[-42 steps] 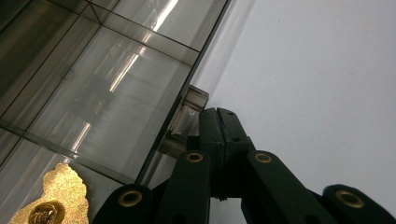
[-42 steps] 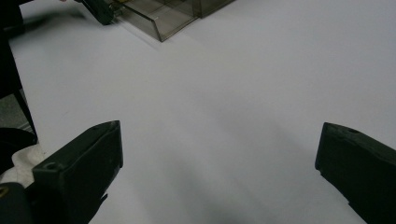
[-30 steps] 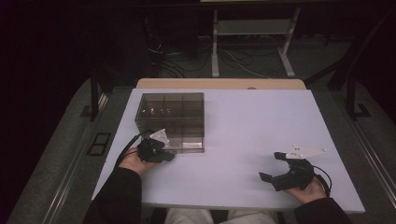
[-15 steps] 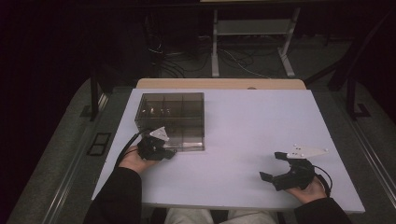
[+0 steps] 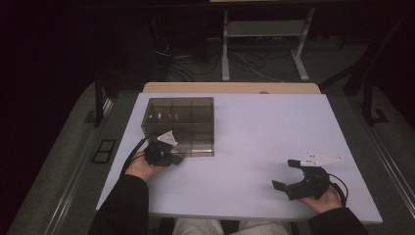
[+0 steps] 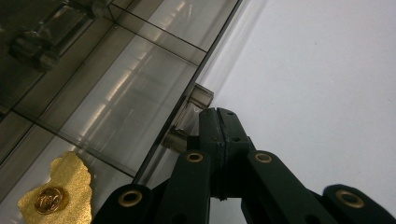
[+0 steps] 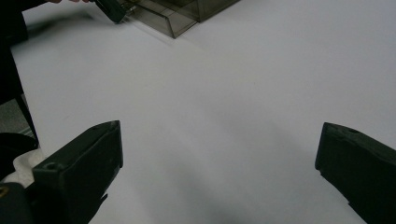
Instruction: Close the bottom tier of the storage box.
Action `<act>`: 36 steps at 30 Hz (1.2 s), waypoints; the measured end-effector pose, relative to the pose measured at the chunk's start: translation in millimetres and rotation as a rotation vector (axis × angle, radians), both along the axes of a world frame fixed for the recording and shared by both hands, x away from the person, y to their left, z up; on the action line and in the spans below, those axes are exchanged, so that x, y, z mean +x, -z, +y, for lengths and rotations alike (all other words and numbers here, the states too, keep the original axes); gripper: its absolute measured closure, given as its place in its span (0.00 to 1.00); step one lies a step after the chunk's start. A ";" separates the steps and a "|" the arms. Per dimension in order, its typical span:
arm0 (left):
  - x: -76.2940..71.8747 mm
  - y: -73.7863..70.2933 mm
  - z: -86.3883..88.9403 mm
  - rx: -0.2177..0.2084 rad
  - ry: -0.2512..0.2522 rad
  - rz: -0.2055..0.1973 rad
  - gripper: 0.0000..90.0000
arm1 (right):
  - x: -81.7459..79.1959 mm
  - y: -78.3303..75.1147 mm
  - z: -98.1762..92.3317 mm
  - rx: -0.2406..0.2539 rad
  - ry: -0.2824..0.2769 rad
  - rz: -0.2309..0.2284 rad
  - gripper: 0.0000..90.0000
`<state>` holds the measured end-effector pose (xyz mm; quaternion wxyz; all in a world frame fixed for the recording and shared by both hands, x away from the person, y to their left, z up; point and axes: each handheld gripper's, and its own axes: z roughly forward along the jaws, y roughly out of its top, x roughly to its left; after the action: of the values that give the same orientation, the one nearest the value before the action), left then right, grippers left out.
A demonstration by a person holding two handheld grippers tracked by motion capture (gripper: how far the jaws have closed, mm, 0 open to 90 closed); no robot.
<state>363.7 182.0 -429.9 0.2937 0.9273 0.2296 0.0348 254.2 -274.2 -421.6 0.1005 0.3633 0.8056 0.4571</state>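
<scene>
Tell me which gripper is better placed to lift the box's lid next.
Left. The left gripper is shut at the latch tab on the smoked box, while the right gripper sits open over bare table, far from it.

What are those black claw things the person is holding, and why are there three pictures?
Those are grippers, pinching tools with two black jaws, and a person holds one in each hand. One picture comes from a camera up high that looks down on the white table. The other two come from small cameras riding on the grippers, looking along their jaws.

On the table sits a smoky see-through box split into compartments. One compartment holds a gold badge on a gold scrap.

The left gripper is at the box's near edge. Its jaws are pressed together, right beside a small clear tab on the box's edge. The right gripper rests wide open, holding nothing.
</scene>
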 end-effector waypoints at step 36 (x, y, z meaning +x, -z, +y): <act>12.9 2.1 4.0 -0.011 -0.048 0.004 1.00 | 0.2 0.7 1.0 -0.005 -0.002 0.005 0.01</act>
<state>376.6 186.1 -432.0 0.2973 0.9199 0.2528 0.0387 254.4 -273.2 -422.3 0.0988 0.3634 0.8074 0.4542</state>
